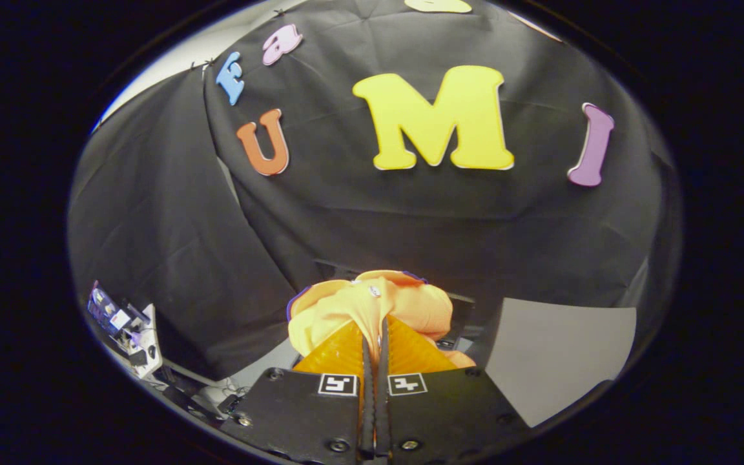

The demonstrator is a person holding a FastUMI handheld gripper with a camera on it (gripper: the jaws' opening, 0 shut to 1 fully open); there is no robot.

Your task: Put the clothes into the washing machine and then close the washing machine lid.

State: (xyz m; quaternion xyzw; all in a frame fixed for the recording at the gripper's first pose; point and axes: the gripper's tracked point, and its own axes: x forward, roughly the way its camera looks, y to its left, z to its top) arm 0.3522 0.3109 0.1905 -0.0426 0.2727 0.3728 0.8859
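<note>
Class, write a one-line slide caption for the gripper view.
Gripper shut on an orange garment, bunched just beyond its fingertips, against the booth's black cloth wall.

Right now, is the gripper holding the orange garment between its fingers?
Yes, the gripper has both fingers closed on a fold of the orange garment, which bunches up just ahead of them.

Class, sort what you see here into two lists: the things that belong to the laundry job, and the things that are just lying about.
Part of the job:
- orange garment, bunched up and pinched between the claw's fingers
- claw, shut on that garment

Just lying about:
- clutter of small devices and cables, off to the left of the claw
- grey panel, to the right beyond the claw
</note>
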